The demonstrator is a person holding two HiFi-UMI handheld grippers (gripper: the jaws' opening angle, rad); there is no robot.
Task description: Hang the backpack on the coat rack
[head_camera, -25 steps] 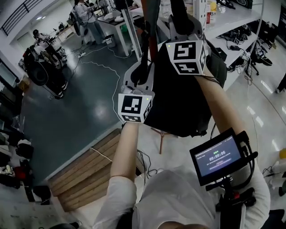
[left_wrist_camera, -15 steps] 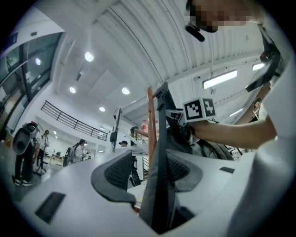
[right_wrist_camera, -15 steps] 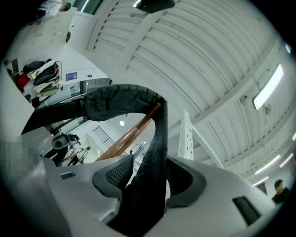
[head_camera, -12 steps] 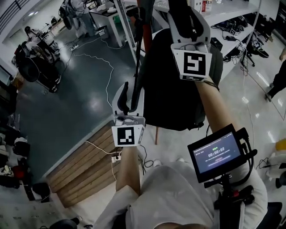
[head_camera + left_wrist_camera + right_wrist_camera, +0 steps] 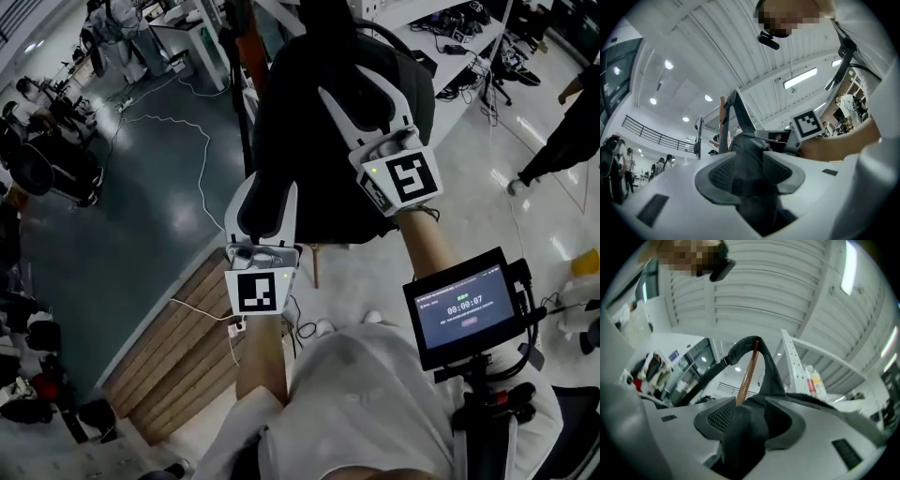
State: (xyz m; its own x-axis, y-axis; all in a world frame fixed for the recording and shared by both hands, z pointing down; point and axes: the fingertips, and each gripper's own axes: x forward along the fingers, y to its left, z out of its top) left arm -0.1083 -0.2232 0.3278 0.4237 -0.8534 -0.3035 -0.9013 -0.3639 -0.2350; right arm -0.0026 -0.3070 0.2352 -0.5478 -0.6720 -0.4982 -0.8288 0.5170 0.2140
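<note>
Black backpack (image 5: 314,122) hangs against the coat rack (image 5: 747,373). In the right gripper view its top strap (image 5: 749,342) loops over the tip of a wooden peg.

Left gripper (image 5: 267,199): jaws spread wide, dark backpack fabric between them, pads not pressing.

Right gripper (image 5: 361,101): jaws likewise wide apart, fabric between them, no clamp.

Below: glossy dark teal floor (image 5: 112,225) with a white cable (image 5: 201,159), a wooden plank platform (image 5: 173,352) and pale glossy flooring (image 5: 478,202).

Shelving (image 5: 450,19) stands at upper right.
</note>
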